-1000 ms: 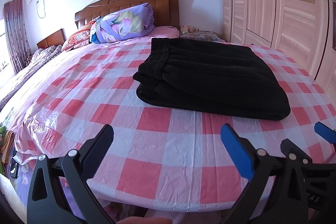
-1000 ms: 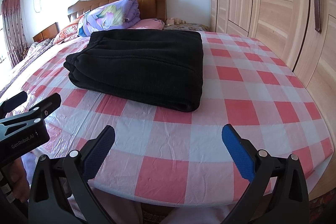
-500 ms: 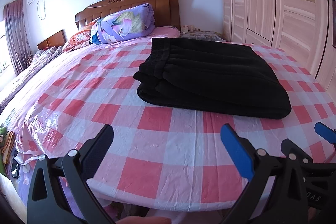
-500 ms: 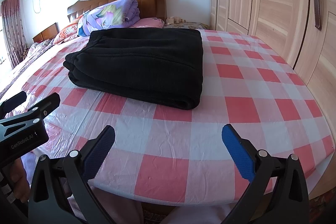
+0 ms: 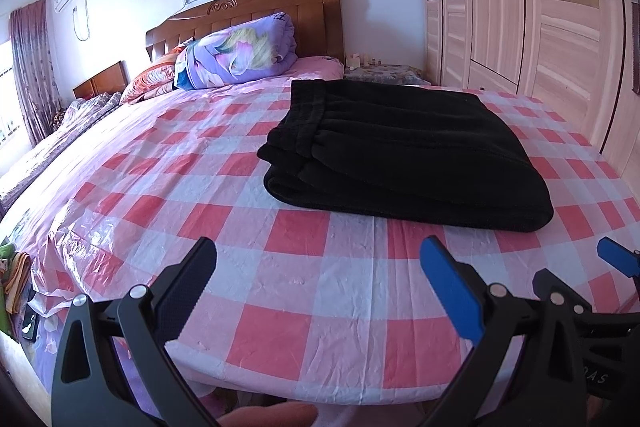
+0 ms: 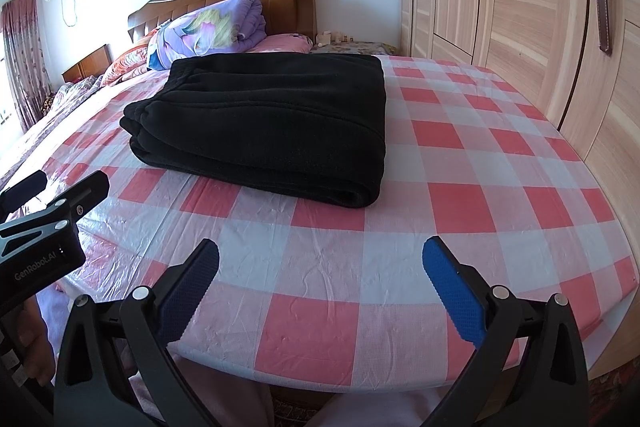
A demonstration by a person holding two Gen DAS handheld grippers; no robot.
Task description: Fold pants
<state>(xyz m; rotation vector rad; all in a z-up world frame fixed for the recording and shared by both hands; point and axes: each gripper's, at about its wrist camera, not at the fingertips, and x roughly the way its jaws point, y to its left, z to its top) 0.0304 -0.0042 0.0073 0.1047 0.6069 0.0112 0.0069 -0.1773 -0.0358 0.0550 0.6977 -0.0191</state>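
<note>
Black pants (image 5: 404,151) lie folded in a thick rectangle on the pink-and-white checked bed cover (image 5: 280,291); they also show in the right wrist view (image 6: 272,119). My left gripper (image 5: 318,267) is open and empty, held above the bed's near edge, well short of the pants. My right gripper (image 6: 320,269) is open and empty too, beside it at the same edge. The left gripper's body (image 6: 44,227) shows at the left of the right wrist view. The right gripper's blue tip (image 5: 616,257) shows at the right of the left wrist view.
A rolled purple floral quilt (image 5: 236,51) and pillows lie against the wooden headboard (image 5: 256,11). A tall wooden wardrobe (image 6: 520,7) runs along the bed's right side. A small nightstand (image 5: 384,69) with items stands behind the pants. Clutter lies on the floor at left (image 5: 16,275).
Both grippers have drifted slightly; the pants sit a little higher in both views. Nothing was gripped or released.
</note>
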